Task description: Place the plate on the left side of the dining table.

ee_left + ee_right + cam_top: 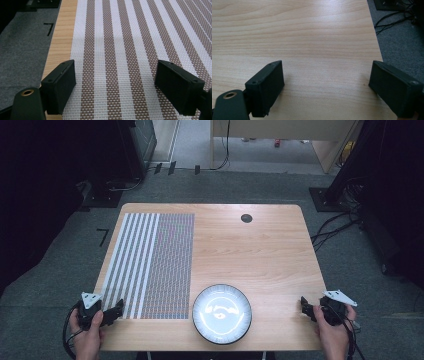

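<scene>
- Woven, striped placemat [130, 50] lay flat right under the left gripper [115, 82], whose jaws stood wide apart over its near end, clamping nothing.
- Over on the other side, the right gripper [327, 82] hovered above bare wooden table [312, 37], jaws just as wide, nothing between them.
- Between the two grippers, nearer the left one, sat the dark-rimmed plate [222, 313], touching or just beside the placemat's right edge; from above I couldn't tell which.
- Progress, as I judged it: nothing gripped, nothing lifted, the whole job left to do, likely bringing plate and placemat together.
- Edges: the placemat's left border ran close to the table's left edge just outside the left gripper's left jaw; the table's right edge fell away just beside the right gripper's right jaw.
- Ahead of the right gripper, plenty of open wood for moving.
</scene>
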`<control>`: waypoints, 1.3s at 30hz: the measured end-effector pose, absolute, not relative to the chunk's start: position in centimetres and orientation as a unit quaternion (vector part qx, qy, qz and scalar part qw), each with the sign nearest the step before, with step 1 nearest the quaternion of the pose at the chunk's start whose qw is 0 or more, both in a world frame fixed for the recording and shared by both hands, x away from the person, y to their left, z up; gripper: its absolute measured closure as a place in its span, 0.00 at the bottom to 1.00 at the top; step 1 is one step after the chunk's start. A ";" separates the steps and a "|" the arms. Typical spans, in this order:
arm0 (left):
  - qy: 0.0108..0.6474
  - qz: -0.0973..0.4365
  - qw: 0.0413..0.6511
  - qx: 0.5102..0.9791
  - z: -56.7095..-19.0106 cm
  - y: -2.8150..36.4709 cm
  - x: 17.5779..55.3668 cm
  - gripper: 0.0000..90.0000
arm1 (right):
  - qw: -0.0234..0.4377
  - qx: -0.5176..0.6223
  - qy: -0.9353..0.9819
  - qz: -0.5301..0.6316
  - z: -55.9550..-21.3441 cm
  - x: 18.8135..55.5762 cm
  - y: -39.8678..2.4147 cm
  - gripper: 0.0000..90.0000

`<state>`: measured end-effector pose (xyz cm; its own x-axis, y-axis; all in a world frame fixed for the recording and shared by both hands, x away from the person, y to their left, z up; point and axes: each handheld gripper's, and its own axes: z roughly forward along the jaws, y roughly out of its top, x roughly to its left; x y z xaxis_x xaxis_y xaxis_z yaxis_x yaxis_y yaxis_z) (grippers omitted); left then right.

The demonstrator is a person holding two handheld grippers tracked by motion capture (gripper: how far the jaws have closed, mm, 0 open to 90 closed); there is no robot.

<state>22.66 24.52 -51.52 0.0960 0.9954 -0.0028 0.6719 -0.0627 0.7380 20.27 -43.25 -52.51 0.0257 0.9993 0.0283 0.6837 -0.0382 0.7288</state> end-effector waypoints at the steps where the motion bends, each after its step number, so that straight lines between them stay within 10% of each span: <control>1: 0.616 0.270 0.300 0.676 -51.5 24.6 22.6 0.19 | 0.275 0.661 0.637 0.287 -52.5 20.3 -43.2 0.13; 39: 0.611 0.264 0.336 0.666 -50.3 23.6 22.1 0.19 | 0.282 0.642 0.635 0.323 -50.5 19.6 -40.5 0.16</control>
<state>22.11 23.63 -50.31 0.1130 0.9919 -0.0586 0.6364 -0.0269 0.7709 19.63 -40.51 -50.52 -0.0153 0.9983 0.0563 0.6335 -0.0339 0.7730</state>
